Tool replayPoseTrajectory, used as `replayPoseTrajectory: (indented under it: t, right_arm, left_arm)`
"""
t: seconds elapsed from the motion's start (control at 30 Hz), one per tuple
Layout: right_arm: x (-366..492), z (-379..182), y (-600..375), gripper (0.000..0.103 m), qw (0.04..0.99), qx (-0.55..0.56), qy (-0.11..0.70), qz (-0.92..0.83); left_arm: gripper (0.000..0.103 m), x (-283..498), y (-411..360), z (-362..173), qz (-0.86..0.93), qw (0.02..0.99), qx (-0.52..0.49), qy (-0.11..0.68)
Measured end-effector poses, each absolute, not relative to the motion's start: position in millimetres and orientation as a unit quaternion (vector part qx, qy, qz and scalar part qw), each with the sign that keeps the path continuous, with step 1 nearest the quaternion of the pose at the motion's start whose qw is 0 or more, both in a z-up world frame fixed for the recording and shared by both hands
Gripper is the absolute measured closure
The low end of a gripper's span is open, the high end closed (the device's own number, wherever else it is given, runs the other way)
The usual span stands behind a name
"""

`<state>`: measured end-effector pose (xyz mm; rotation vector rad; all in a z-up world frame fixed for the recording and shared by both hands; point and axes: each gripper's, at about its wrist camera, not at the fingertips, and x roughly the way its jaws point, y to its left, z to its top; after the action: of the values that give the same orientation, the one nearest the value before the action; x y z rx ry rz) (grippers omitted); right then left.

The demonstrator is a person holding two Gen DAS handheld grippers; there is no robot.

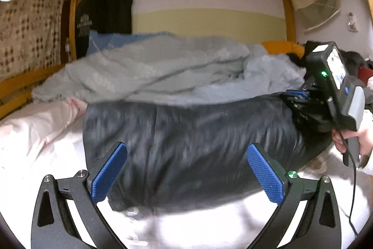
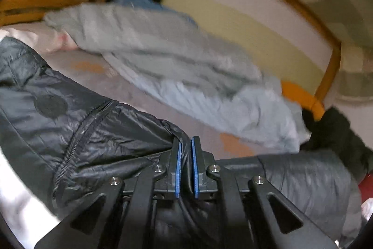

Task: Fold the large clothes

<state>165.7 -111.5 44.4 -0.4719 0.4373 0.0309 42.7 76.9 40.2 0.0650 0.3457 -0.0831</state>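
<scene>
A black puffer jacket lies spread across the white bed sheet. My left gripper is open and empty, its blue pads wide apart over the jacket's near edge. My right gripper is shut on the jacket's edge fabric, which is pinched between its blue pads. In the right wrist view the jacket shows its zipper and a round patch at the left. The right gripper also shows in the left wrist view at the jacket's far right corner, held by a hand.
A crumpled grey-blue duvet lies behind the jacket. A wooden bed frame and striped wall stand behind it. A black garment hangs at the back left. Dark furry fabric and an orange pillow lie at the right.
</scene>
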Motion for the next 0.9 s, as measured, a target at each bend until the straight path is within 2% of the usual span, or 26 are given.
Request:
replayPoseTrajectory:
  t: [0.07,0.13,0.2,0.27,0.3,0.43,0.57,0.6,0.63,0.67,0.7,0.73,0.83,0.9]
  right_arm:
    - [183,32,-109,0.094,0.945,-0.231,0.232,0.002]
    - [190,24,-110,0.091,0.945,-0.222,0.238,-0.017]
    - [185,21,-115,0.071,0.95,-0.213,0.226,-0.039]
    - [170,27,-126,0.027,0.96,-0.19,0.2,-0.05]
    - [164,33,-134,0.023,0.966,-0.172,0.189,-0.042]
    - [132,61,-186,0.021,0.981,-0.069,0.182,0.0]
    - [104,75,-226,0.021,0.985,-0.028,0.168,0.041]
    - [104,75,-229,0.021,0.983,-0.038,0.171,0.049]
    - [106,73,-231,0.037,0.98,-0.057,0.182,0.06]
    - [111,69,-231,0.076,0.975,-0.074,0.198,0.06]
    - [120,64,-233,0.091,0.971,-0.085,0.22,0.05]
    - [130,57,-237,0.096,0.967,-0.081,0.238,0.039]
    - [156,37,-255,0.096,0.96,-0.045,0.274,0.022]
    - [169,28,-264,0.096,0.959,-0.029,0.283,0.009]
  left_arm:
    - [0.0,59,78,29,-0.022,0.982,0.04,0.181]
    - [0.0,67,79,17,0.007,0.987,0.06,0.15]
    - [0.001,81,82,13,0.003,0.982,0.05,0.182]
    - [0.001,89,85,13,0.006,0.98,0.043,0.193]
    - [0.002,94,87,12,0.007,0.978,0.039,0.203]
    - [0.008,89,94,18,0.0,0.98,0.014,0.199]
    - [0.008,75,94,47,-0.046,0.986,-0.006,0.16]
    - [0.013,78,93,53,-0.056,0.985,-0.002,0.165]
    - [0.028,85,93,56,-0.053,0.983,0.01,0.174]
    - [0.036,98,92,58,-0.037,0.98,0.027,0.194]
    - [0.052,109,94,56,-0.024,0.977,0.031,0.21]
    - [0.063,120,100,53,-0.017,0.974,0.022,0.224]
    - [0.072,147,128,37,-0.009,0.969,-0.032,0.246]
    - [0.072,161,139,25,0.018,0.967,-0.034,0.253]
